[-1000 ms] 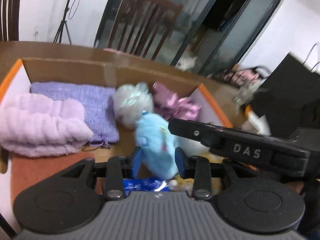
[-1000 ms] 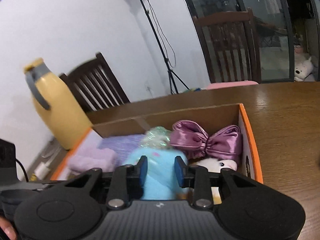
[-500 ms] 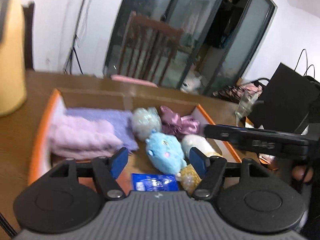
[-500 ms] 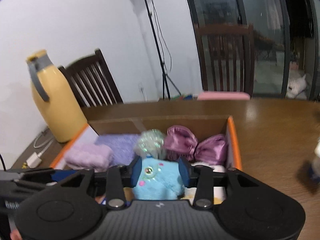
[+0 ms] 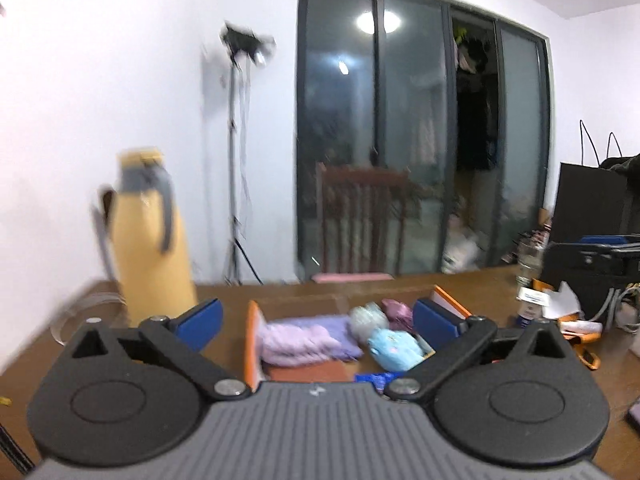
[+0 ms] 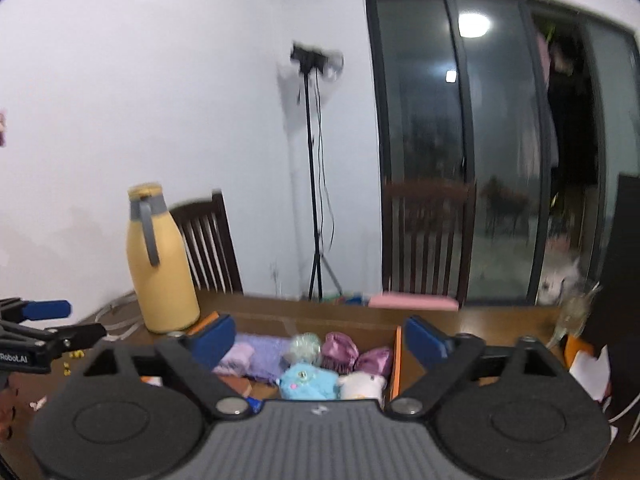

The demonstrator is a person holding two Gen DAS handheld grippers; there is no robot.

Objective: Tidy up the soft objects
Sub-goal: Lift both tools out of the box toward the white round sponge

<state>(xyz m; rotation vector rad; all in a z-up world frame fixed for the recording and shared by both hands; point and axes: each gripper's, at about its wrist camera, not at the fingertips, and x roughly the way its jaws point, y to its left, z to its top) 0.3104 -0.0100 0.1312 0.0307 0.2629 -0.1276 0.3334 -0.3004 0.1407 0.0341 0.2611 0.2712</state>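
An orange-edged cardboard box (image 5: 252,344) (image 6: 396,360) sits on the wooden table. In it lie a blue plush toy (image 5: 394,350) (image 6: 308,382), a lilac fluffy cloth (image 5: 296,344) (image 6: 236,354), a purple knit cloth (image 6: 266,350), a pale iridescent ball (image 5: 368,318) (image 6: 306,346), a purple satin bow (image 5: 396,310) (image 6: 356,356) and a white plush (image 6: 362,386). My left gripper (image 5: 316,322) is open and empty, raised above and behind the box. My right gripper (image 6: 318,340) is open and empty too, also pulled back. The left gripper shows at the left edge of the right wrist view (image 6: 36,328).
A yellow thermos jug (image 5: 152,236) (image 6: 160,260) stands on the table left of the box. Wooden chairs (image 6: 428,240) and a tripod stand (image 6: 314,180) are behind the table. A black bag (image 5: 588,216), a glass (image 5: 528,260) and papers sit at the right.
Both grippers let go of the blue plush, opened wide and drew back and up from the box. The plush now lies in the box.
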